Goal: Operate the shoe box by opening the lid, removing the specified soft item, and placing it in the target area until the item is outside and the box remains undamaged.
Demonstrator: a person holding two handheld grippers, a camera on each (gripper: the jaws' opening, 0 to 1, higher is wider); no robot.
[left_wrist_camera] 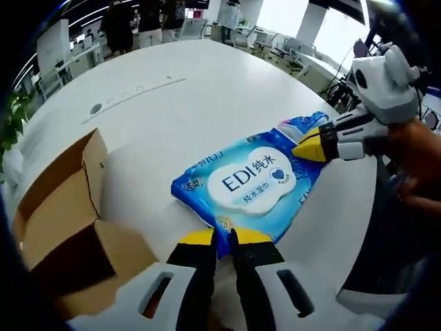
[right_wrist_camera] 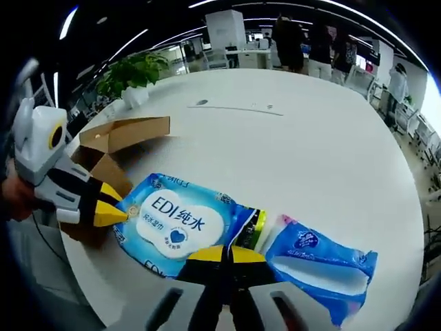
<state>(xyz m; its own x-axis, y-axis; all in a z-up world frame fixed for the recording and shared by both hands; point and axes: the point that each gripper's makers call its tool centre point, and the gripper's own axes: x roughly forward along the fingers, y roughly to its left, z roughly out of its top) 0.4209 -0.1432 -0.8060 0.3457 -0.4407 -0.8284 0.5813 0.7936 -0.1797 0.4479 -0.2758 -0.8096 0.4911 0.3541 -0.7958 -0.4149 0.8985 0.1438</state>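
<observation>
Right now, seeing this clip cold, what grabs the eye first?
The bright blue wet-wipes pack lies flat on the round white table, pinched at opposite edges by the left gripper and the right gripper. Beside it sits the brown cardboard shoe box, its lid flaps open. In the right gripper view, a smaller blue pack lies next to the big one.

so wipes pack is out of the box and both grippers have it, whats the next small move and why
Probably open both jaws and release: the wet wipes pack already lies flat on the white table, clear of the open cardboard box, with the left gripper and right gripper pinching opposite edges.
</observation>
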